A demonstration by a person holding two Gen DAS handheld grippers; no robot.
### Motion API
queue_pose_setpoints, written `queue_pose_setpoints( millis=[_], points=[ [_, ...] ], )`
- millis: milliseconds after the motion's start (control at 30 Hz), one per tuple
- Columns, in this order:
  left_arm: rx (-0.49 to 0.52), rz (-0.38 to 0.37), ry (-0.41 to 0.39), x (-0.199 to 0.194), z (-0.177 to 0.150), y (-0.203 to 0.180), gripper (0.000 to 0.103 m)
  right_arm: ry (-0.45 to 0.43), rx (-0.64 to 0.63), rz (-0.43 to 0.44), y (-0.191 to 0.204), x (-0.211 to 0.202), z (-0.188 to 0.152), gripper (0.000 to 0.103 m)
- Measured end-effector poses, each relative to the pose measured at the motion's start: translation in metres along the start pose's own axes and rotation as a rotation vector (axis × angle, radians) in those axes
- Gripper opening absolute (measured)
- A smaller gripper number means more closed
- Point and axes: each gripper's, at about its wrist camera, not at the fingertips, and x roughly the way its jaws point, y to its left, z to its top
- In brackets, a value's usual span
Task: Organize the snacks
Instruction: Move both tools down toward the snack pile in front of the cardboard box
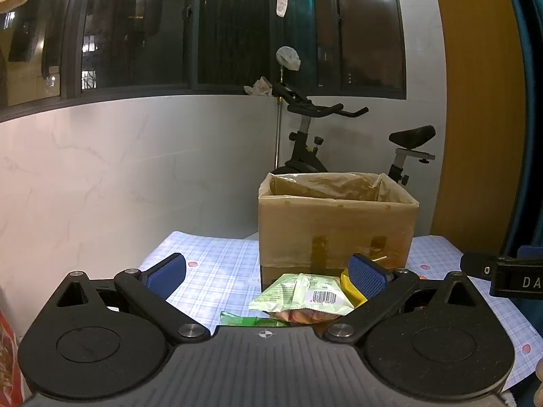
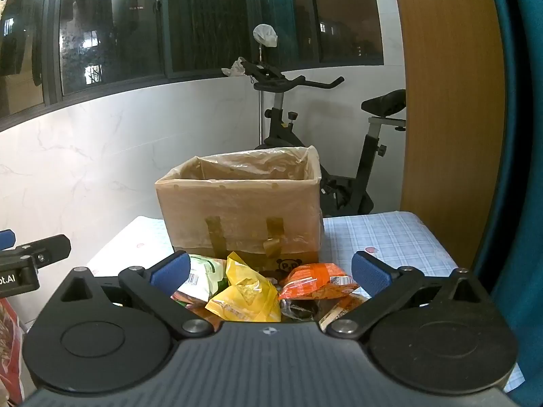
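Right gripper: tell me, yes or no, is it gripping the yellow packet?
No: the right gripper stands wide open, with the yellow packet lying untouched between its pads.

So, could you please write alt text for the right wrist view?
The open right claw hovers over a pile of snack packets, yellow and orange on top, before a plastic-lined cardboard box on a checked tablecloth. An exercise bike stands behind.

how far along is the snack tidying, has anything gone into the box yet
It looks like the very start. No snack shows inside the lined cardboard box, though its floor is hidden. In hand: nothing; the left tool and right tool are both open and empty. Left to do: the whole pile in front of the box, including the yellow packet, orange packet and pale green packet.
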Motion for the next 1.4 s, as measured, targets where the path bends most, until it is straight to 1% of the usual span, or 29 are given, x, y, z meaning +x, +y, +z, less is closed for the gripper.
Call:
queue_pose_setpoints(
  millis=[700, 1200, 1233, 1400],
  points=[
    [-0.001, -0.001, 0.001, 0.000, -0.001, -0.001, 0.103, 0.001, 0.001, -0.001, 0.000, 0.000, -0.001, 0.103],
    [-0.004, 0.001, 0.000, 0.006, -0.015, -0.006, 0.103, 0.005, 0.001, 0.000, -0.001, 0.001, -0.003, 0.103],
    [-0.005, -0.001, 0.002, 0.008, -0.009, -0.007, 0.103, 0.005, 0.001, 0.000, -0.001, 0.001, -0.003, 0.103],
    [-0.008, -0.002, 0.000, 0.008, -0.009, -0.007, 0.103, 0.005, 0.001, -0.001, -0.001, 0.001, -0.003, 0.103]
  ],
)
